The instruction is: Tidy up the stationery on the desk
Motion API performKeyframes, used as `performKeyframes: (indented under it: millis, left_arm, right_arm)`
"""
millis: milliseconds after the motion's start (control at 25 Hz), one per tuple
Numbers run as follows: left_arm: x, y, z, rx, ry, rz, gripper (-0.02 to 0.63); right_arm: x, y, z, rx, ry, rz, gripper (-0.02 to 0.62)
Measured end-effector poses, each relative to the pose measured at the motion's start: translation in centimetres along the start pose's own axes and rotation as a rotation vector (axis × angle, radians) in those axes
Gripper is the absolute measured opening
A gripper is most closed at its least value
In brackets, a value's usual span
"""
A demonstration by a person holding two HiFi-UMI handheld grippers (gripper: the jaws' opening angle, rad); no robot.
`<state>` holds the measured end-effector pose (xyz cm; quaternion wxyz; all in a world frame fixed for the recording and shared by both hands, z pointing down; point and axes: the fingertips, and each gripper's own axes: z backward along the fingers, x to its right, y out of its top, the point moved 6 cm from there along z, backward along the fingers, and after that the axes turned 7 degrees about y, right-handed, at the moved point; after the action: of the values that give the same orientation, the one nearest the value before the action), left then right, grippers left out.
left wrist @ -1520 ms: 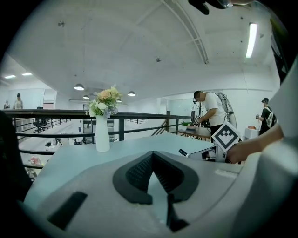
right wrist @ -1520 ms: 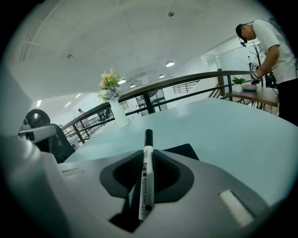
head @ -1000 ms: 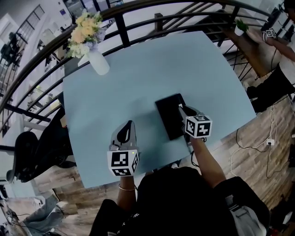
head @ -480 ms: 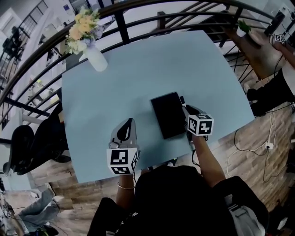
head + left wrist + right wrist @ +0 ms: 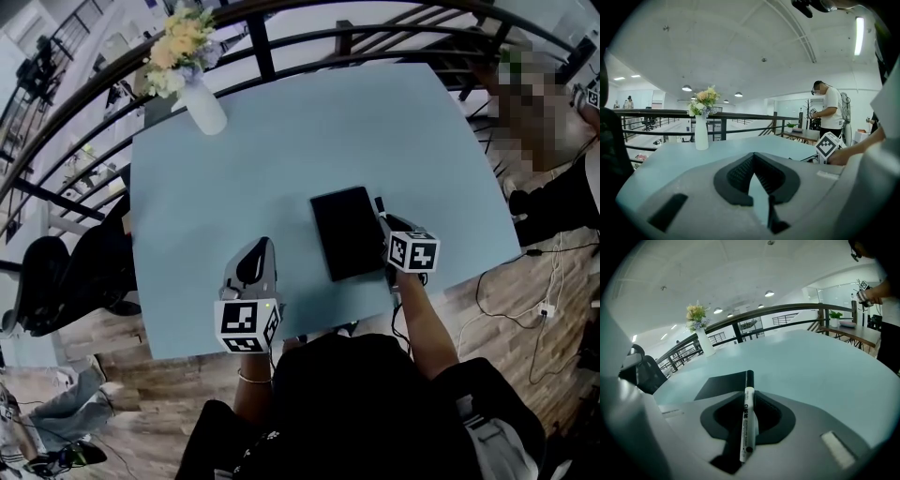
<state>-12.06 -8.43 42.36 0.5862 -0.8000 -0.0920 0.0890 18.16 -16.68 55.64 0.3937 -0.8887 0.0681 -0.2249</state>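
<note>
While the right gripper (image 5: 386, 223) hangs just beside the right edge of the black pad (image 5: 345, 232), its fingers pinch a pen (image 5: 748, 413) lengthwise. Its white barrel carries dark print and sits in the slot between the fingers. Its black cap (image 5: 749, 378) pokes out past the fingertips, toward the pad's near right edge. Whether the cap touches the pad I cannot tell. The pad lies flat on the pale blue bench (image 5: 281, 159), a little right of centre and toward the person's side, its long edges running away from the person at a slight tilt.

The left gripper (image 5: 260, 253) is low over the bench near the front edge, left of the pad and apart from it. Its fingers are pressed together at the tips with nothing between them; only a thin wedge of bench shows through lower down.

At the far left corner stands a white vase (image 5: 204, 111) holding yellow and pale flowers (image 5: 178, 52), upright and well apart from the pad. A dark railing (image 5: 309, 42) curves round the far side of the bench. Beyond it, in the left gripper view, a person (image 5: 830, 108) in a white shirt stands at another bench (image 5: 806, 133) that bears a small green plant (image 5: 790, 125).
</note>
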Motion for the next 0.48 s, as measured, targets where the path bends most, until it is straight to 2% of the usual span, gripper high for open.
performKeyframes:
  millis: [480]
  left_arm:
    - [-0.1,0.2,0.0,0.009,0.028,0.005,-0.006]
  right_arm:
    - [0.5,-0.3,-1.6,-0.067,0.014,0.018,0.077]
